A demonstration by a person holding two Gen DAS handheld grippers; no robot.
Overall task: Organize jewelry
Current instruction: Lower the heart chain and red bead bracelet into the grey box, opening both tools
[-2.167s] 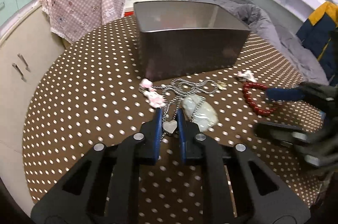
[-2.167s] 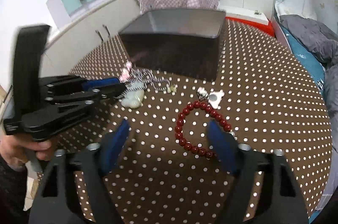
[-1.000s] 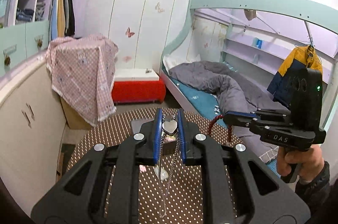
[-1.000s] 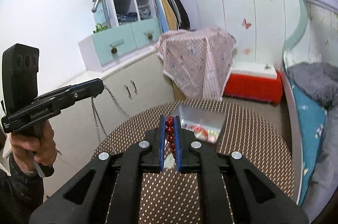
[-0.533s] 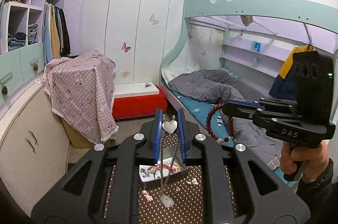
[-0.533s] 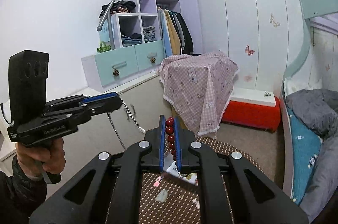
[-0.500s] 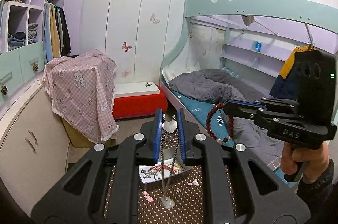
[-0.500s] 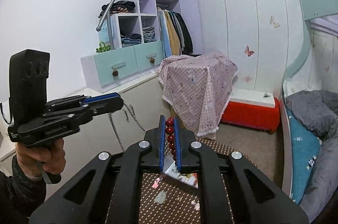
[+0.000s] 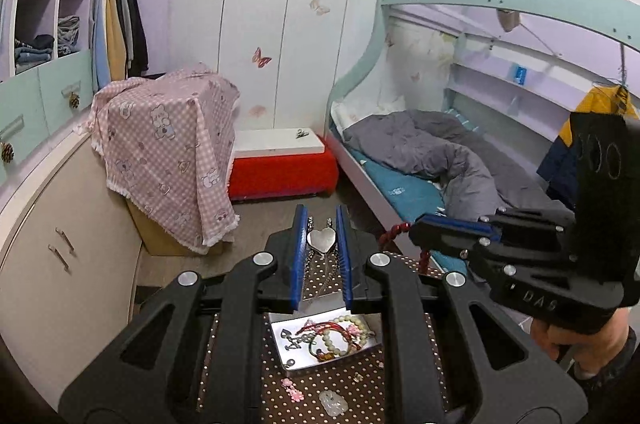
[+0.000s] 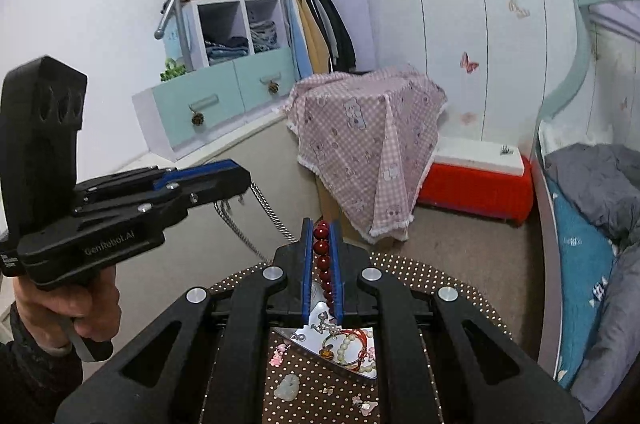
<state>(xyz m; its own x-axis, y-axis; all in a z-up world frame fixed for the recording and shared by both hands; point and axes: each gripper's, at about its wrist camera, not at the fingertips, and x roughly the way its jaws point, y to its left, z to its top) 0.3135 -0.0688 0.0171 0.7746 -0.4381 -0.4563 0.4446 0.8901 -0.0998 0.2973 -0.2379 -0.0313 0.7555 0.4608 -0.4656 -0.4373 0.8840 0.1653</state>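
My left gripper [image 9: 321, 224] is shut on a silver heart pendant necklace [image 9: 321, 239]; its chain hangs down and also shows in the right wrist view [image 10: 267, 214]. My right gripper [image 10: 321, 230] is shut on a red bead bracelet [image 10: 322, 248], which shows in the left wrist view [image 9: 394, 230] too. Both are held high above an open metal jewelry box [image 9: 280, 334] that holds several bracelets and charms; the box also shows in the right wrist view [image 10: 294, 336].
Loose pieces lie on the brown polka-dot table [image 9: 356, 398]: a pale jade pendant [image 9: 332, 403], pink flower charms [image 9: 291, 389]. In the right wrist view lie the jade pendant [image 10: 287, 387] and small charms [image 10: 362, 404]. A bed, cabinets and a pink-covered box stand around.
Both grippers picked up their pieces from the table and rose high. In the last half second the views tilted down a little, so the box shows larger and nearer.
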